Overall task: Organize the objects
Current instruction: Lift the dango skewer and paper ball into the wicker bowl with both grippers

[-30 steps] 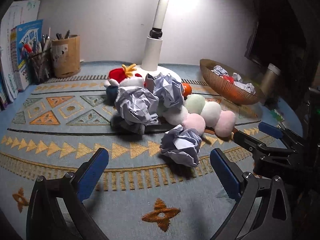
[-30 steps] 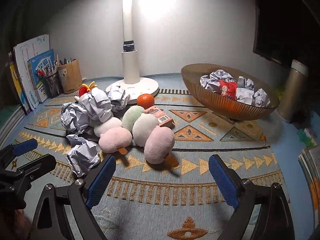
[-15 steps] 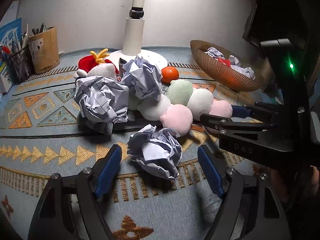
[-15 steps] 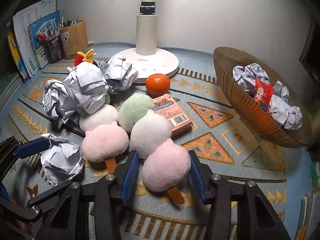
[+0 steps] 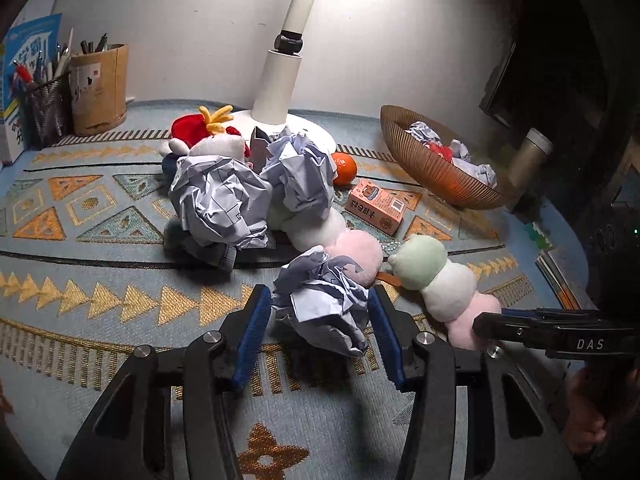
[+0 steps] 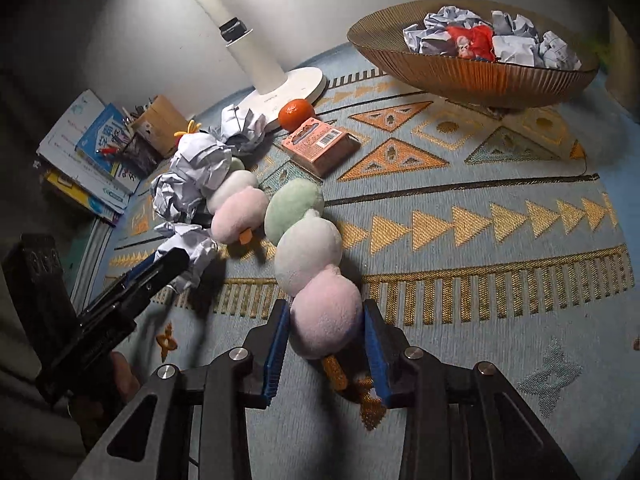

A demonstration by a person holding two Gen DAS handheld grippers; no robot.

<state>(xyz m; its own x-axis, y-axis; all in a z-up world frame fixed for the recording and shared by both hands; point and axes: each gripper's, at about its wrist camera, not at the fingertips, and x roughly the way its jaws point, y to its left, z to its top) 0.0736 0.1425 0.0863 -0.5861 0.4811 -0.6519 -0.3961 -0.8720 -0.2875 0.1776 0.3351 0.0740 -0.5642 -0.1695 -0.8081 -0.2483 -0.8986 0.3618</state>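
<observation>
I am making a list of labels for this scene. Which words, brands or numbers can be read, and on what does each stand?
"DAS": on the right tool, in the left wrist view.
Orange carton: print and a barcode, too small to read.
Blue book: large characters, too blurred to read.
Lamp base: a small grey word, not readable.
Nothing else can be read.

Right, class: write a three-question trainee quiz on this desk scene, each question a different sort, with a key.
1. True or false: the left gripper is closed on the orange.
2. Which does the right gripper hold? A the pink box B the plush skewer C the lamp
3. Fill in: the bowl contains crumpled ____.

Key: 1 false, it grips a paper ball; 2 B; 3 paper.
</observation>
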